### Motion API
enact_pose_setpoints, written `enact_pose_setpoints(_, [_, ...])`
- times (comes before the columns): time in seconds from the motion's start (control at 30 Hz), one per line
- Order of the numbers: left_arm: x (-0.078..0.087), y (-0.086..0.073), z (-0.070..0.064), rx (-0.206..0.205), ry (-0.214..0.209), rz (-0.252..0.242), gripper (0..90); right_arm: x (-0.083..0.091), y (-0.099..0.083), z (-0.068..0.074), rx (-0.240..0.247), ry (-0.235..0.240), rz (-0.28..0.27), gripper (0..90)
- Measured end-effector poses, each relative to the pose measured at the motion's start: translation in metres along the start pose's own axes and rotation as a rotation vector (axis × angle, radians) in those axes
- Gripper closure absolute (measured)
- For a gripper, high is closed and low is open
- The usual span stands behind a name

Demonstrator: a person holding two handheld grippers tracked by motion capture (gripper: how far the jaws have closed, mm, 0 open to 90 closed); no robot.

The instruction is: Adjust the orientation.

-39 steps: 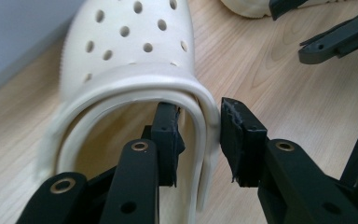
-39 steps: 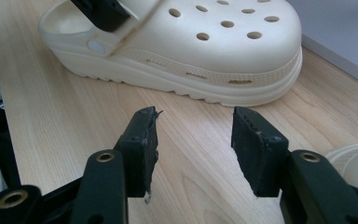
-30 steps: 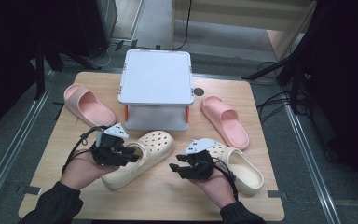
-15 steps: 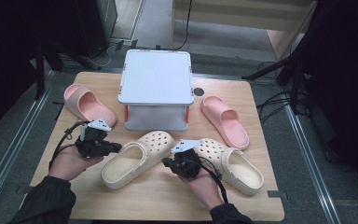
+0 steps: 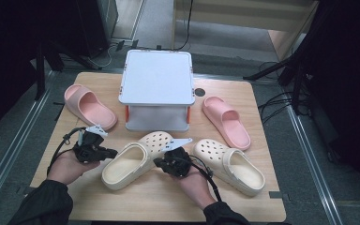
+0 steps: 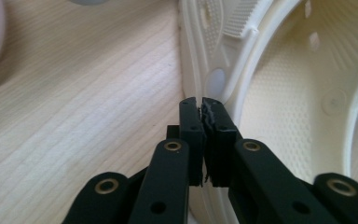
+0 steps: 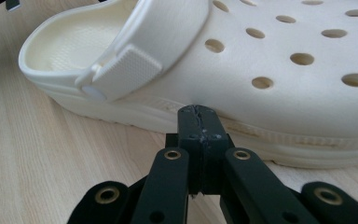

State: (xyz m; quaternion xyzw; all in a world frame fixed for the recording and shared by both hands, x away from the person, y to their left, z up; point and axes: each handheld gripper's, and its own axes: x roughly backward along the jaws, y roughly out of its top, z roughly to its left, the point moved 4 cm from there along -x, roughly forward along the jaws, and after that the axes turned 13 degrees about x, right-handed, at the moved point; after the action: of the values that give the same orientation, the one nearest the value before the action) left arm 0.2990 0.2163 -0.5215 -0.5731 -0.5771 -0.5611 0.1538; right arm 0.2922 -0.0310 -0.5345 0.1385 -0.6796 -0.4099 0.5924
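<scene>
Two cream clogs lie at the front of the wooden table. The left clog points its toe up and to the right; the right clog lies beside it. My left gripper is shut, and its tips meet the left clog's outer rim by the strap rivet. My right gripper is shut too, with its tips against the sole edge of the same clog from the opposite side. Neither grips anything.
A white two-level stand occupies the middle back of the table. One pink slide lies to its left and another pink slide to its right. The table edges drop to a dark floor with cables.
Both grippers have shifted left. The left one drew back off the left clog to its outer side. The right one left the right clog and now sits against the left clog.
</scene>
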Motion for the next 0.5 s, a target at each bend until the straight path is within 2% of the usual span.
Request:
enact_pose_setpoints(0.13, [0.002, -0.002, -0.001, 0.013, -0.012, -0.006, 87.5, -0.001, 0.002, -0.002, 0.008, 0.000, 0.006, 90.0])
enact_pose_setpoints(0.27, [0.002, -0.007, -0.007, 0.008, -0.023, 0.005, 87.5, 0.000, 0.001, -0.004, 0.024, -0.002, 0.014, 90.0])
enact_pose_setpoints(0.5, [0.002, -0.011, -0.014, 0.008, -0.031, 0.011, 87.7, 0.002, 0.001, -0.009, 0.008, 0.000, 0.023, 90.0])
